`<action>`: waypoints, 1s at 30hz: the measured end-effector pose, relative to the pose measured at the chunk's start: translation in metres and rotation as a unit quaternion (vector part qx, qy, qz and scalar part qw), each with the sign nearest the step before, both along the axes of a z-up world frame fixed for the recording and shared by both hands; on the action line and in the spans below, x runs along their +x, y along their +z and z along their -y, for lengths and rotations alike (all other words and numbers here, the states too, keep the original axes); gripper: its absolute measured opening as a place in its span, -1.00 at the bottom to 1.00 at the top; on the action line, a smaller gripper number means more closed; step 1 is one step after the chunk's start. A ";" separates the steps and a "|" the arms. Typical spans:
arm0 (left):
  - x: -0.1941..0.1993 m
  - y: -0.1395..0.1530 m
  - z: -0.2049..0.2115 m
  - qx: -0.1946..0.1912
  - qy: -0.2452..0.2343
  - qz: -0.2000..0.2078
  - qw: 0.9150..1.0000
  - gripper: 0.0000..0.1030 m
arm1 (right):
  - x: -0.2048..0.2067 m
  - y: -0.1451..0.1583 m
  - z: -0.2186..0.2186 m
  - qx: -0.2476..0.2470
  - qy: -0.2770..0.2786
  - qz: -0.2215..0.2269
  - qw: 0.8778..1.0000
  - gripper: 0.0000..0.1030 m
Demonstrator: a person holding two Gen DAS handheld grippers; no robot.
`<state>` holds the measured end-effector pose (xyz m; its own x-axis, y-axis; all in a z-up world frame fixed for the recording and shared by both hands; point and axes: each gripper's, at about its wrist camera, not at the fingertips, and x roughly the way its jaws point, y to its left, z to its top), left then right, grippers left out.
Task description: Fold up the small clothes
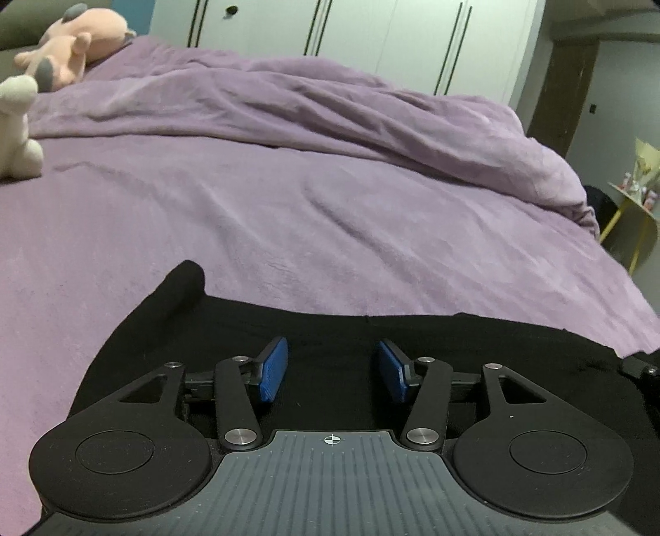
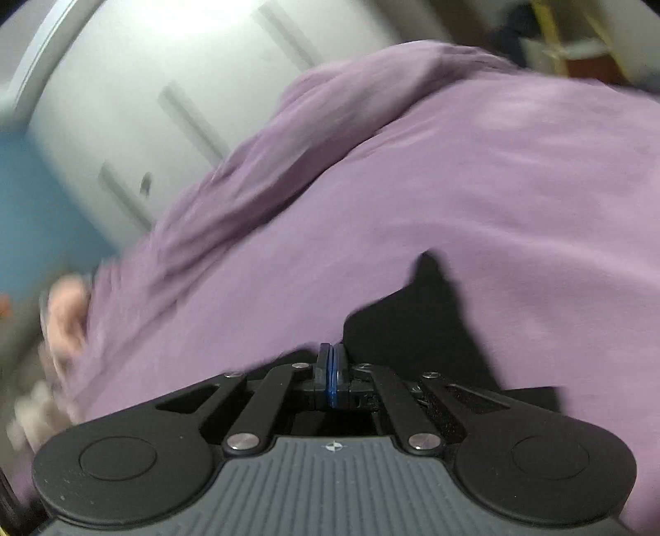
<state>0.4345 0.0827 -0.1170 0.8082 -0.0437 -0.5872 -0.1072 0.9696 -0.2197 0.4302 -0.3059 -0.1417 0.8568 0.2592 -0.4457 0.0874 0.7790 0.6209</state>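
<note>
Between the spread blue pads (image 1: 272,369) of the left gripper (image 1: 332,369) lies flat black cloth, with neither pad pressing on it. The jaws stand apart, and the black garment (image 1: 371,334) runs under and ahead of them, spread on the purple bedcover (image 1: 288,214). Ahead and to the left of these tongs, a rolled or folded edge of the garment rises in a small hump. Its far hem runs straight across just beyond the fingertips. At the right edge of this view a dark piece of the other tool shows over the cloth.

The right gripper (image 2: 332,371) has its two blue pads pressed flat together. Whether a thin bit of cloth is caught between them cannot be told, as the view is blurred. Black fabric sits just beyond and to the right of its tips, coming up to a point against the purple cover.

Farther out from the left tongs, a bunched purple duvet (image 1: 412,119) lies across the far side of the bed. A pink plush toy (image 1: 78,41) and a cream plush toy (image 1: 16,128) sit far off to the left, white wardrobe doors (image 1: 371,37) stand behind, and a small yellow-legged side table (image 1: 631,214) stands to the right.
</note>
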 end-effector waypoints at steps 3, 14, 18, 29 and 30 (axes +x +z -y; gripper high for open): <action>0.001 -0.001 0.001 -0.001 -0.002 0.000 1.000 0.09 | 0.002 0.009 -0.018 -0.059 -0.011 -0.010 0.998 -1.00; -0.001 0.003 0.009 0.031 -0.003 -0.011 0.999 0.10 | -0.074 0.005 -0.013 0.005 0.042 0.013 0.999 -1.00; -0.009 0.007 0.011 0.062 0.000 -0.018 0.998 0.12 | -0.085 0.001 0.019 0.019 -0.022 0.007 1.000 -1.00; -0.057 0.015 -0.005 0.159 -0.004 -0.019 0.987 0.19 | -0.104 0.034 -0.013 -0.173 -0.055 -0.049 0.982 -1.00; -0.064 0.016 -0.010 0.163 0.007 -0.018 0.986 0.23 | -0.108 0.040 -0.021 -0.216 -0.053 -0.054 0.974 -1.00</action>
